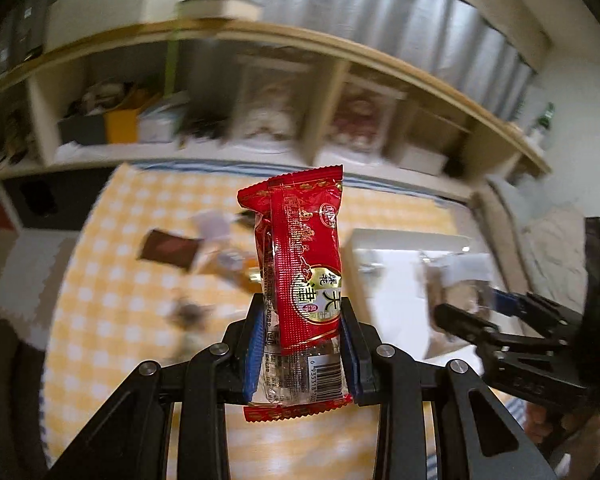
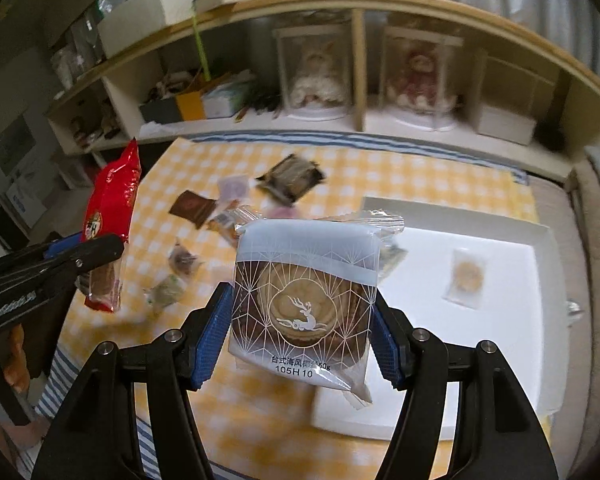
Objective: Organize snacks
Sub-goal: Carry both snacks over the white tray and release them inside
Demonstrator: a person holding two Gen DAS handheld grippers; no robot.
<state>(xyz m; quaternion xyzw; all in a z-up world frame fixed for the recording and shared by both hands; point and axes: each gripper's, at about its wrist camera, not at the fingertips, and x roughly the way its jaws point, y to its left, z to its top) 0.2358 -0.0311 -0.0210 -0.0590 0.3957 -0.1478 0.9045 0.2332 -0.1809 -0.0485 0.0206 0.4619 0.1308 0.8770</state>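
Observation:
My left gripper (image 1: 302,312) is shut on a long red snack packet (image 1: 300,256), held upright above the yellow checked cloth; the same red packet (image 2: 114,208) shows at the left of the right wrist view. My right gripper (image 2: 302,320) is shut on a pale blue-and-clear pastry packet (image 2: 306,296) with a white deer print, lifted over the cloth beside a white tray (image 2: 508,340). One small clear cookie packet (image 2: 466,278) lies in the tray. Several loose snacks (image 2: 236,208) stay scattered on the cloth, among them a brown square packet (image 2: 192,208) and a dark packet (image 2: 292,178).
A low wooden shelf unit (image 2: 360,60) runs along the far side, with two boxed dolls (image 2: 316,76), boxes and clutter. The white tray (image 1: 384,256) sits right of the cloth. A hand (image 2: 16,360) holds the left gripper's handle at the left.

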